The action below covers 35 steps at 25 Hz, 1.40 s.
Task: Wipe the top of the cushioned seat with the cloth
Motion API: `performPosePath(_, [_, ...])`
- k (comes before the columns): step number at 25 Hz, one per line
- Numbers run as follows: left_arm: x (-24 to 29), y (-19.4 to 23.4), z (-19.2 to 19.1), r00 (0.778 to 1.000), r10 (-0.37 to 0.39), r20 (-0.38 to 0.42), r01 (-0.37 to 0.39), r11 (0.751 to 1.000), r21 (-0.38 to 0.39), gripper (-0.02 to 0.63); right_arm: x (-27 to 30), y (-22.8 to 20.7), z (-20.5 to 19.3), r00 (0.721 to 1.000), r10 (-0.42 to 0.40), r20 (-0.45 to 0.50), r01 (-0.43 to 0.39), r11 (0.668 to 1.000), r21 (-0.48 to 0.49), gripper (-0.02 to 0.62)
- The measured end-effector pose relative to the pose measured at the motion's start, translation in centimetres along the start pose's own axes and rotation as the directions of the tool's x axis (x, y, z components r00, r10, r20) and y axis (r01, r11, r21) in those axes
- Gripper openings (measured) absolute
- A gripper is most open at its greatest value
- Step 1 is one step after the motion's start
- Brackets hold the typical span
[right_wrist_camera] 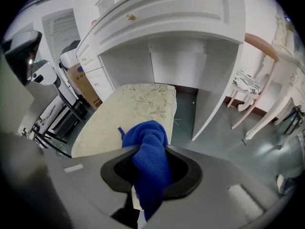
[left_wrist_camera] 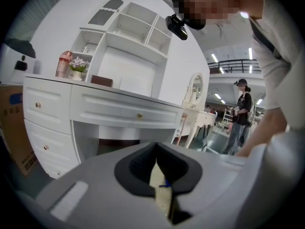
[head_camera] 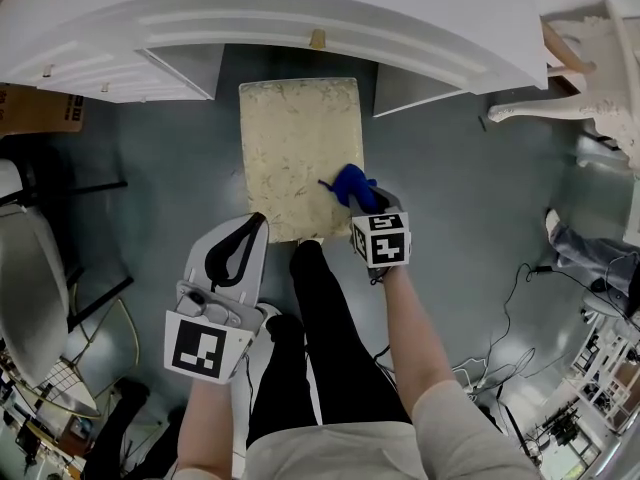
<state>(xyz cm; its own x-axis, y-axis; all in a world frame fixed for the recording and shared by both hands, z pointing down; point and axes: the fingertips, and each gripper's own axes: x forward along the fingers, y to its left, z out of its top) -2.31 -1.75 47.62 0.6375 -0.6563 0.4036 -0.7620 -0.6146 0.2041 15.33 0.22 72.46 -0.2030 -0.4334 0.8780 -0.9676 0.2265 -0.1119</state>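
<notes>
While right hand-held gripper point(right_wrist_camera: 150, 175) clamps blue cloth point(right_wrist_camera: 147, 137): press flat on cream floral cushioned seat point(head_camera: 295, 148), sweep left; left hand-held gripper point(left_wrist_camera: 159, 173) closed.

1. My left gripper point(left_wrist_camera: 156, 151) fills the bottom of the view; its jaws meet at the tips and hold nothing.
2. Through the slit below the tips I see a strip of the cream cushioned seat point(left_wrist_camera: 159, 199) and a blue speck point(left_wrist_camera: 165, 185) I can't identify.
3. Ahead stands a white desk point(left_wrist_camera: 119, 109) with brass-knobbed drawers and an open shelf unit point(left_wrist_camera: 128, 27) on top.
4. A pink bottle point(left_wrist_camera: 63, 64) and a small flower pot point(left_wrist_camera: 77, 69) sit at the desk's left end.
5. A cardboard box point(left_wrist_camera: 16, 137) is at the far left.
6. A person point(left_wrist_camera: 240, 116) stands in the background on the right.
</notes>
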Motion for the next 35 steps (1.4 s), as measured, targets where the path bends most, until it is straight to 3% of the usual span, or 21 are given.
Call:
performPosePath(11, [-3.9,2.2,-0.3,0.998,0.063,0.009,-0.062,0.998,-0.015,0.0,0.2,2.4,0.7,1.0,-0.025,-0.009,0.025,0.999,-0.028,0.104])
performPosePath(26, [-8.9,5.3,-1.2,0.987,0.159,0.019,-0.158,0.987,-0.04,0.0,2.6,14.2,2.5,0.994,0.102,-0.03,-0.106,0.974,-0.199,0.104])
performPosePath(35, [-11.3,6.1,-1.6,0.98,0.198,0.026,-0.196,0.979,-0.049,0.0,3.2,18.5,2.9,0.989,0.144,-0.025,-0.146,0.953,-0.266,0.104])
